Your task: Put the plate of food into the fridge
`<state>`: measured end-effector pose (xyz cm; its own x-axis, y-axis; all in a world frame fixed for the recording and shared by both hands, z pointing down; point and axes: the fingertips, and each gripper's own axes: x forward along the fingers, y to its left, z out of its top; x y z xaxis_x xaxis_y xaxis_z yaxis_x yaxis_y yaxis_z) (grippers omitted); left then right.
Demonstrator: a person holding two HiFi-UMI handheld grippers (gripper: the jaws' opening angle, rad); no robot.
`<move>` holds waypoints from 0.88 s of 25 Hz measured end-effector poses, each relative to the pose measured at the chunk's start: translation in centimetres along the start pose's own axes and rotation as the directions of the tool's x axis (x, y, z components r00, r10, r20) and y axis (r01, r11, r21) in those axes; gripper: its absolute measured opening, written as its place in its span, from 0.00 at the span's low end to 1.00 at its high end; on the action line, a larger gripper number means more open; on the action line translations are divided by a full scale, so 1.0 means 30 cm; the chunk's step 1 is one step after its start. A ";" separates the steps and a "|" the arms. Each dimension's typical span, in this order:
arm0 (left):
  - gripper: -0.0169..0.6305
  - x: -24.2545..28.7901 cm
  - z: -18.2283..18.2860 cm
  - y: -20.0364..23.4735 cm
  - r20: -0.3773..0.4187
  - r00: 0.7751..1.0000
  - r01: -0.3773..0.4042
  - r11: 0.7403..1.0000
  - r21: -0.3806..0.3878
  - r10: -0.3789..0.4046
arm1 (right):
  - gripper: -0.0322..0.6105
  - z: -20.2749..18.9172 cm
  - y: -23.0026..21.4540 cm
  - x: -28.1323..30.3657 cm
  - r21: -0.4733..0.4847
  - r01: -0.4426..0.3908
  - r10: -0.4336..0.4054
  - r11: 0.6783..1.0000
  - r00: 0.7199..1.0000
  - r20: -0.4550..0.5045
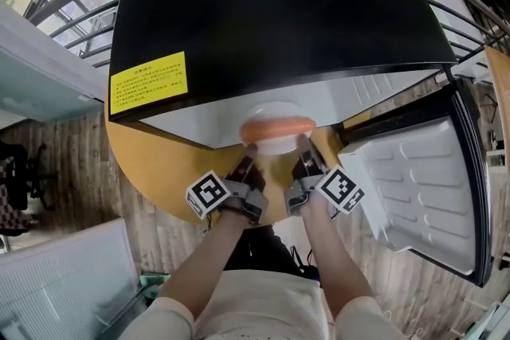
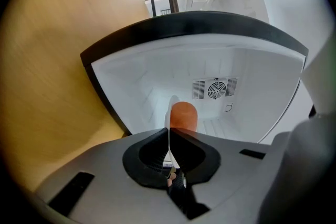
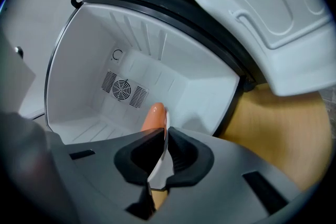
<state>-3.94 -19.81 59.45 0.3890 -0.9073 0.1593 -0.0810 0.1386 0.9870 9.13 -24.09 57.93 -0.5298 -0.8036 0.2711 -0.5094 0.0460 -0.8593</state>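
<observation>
A white plate [image 1: 275,141] with an orange sausage [image 1: 276,127] on it hangs at the mouth of the small black fridge [image 1: 263,4]. My left gripper [image 1: 249,158] is shut on the plate's left rim, and my right gripper [image 1: 304,153] is shut on its right rim. In the left gripper view the plate's edge [image 2: 169,128] runs between the jaws, with the sausage [image 2: 184,116] beyond it. The right gripper view shows the plate rim [image 3: 163,149] pinched and the sausage [image 3: 154,117] ahead. The fridge's white inside [image 3: 131,76] is bare, with a fan grille [image 2: 215,88] on the back wall.
The fridge door [image 1: 422,187] stands wide open to the right, its white inner liner facing me. The fridge sits on a round wooden table [image 1: 163,167]. A yellow warning label [image 1: 148,81] is stuck on the fridge top. Railings and a window lie beyond.
</observation>
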 end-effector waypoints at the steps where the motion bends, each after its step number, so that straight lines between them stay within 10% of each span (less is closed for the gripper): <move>1: 0.07 0.008 0.005 0.011 0.005 1.000 -0.008 1.000 -0.003 0.008 | 0.11 0.002 -0.007 0.012 -0.002 0.002 -0.002 1.000 1.000 0.001; 22: 0.07 0.127 0.104 0.128 0.124 0.989 -0.078 0.996 -0.052 0.084 | 0.12 0.000 -0.108 0.222 -0.020 0.054 -0.054 0.998 0.998 -0.023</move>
<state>-5.64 -23.96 63.80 0.2639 -0.9347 0.2381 -0.0637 0.2294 0.9712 7.25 -29.58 62.53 -0.5168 -0.7912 0.3270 -0.5507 0.0149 -0.8346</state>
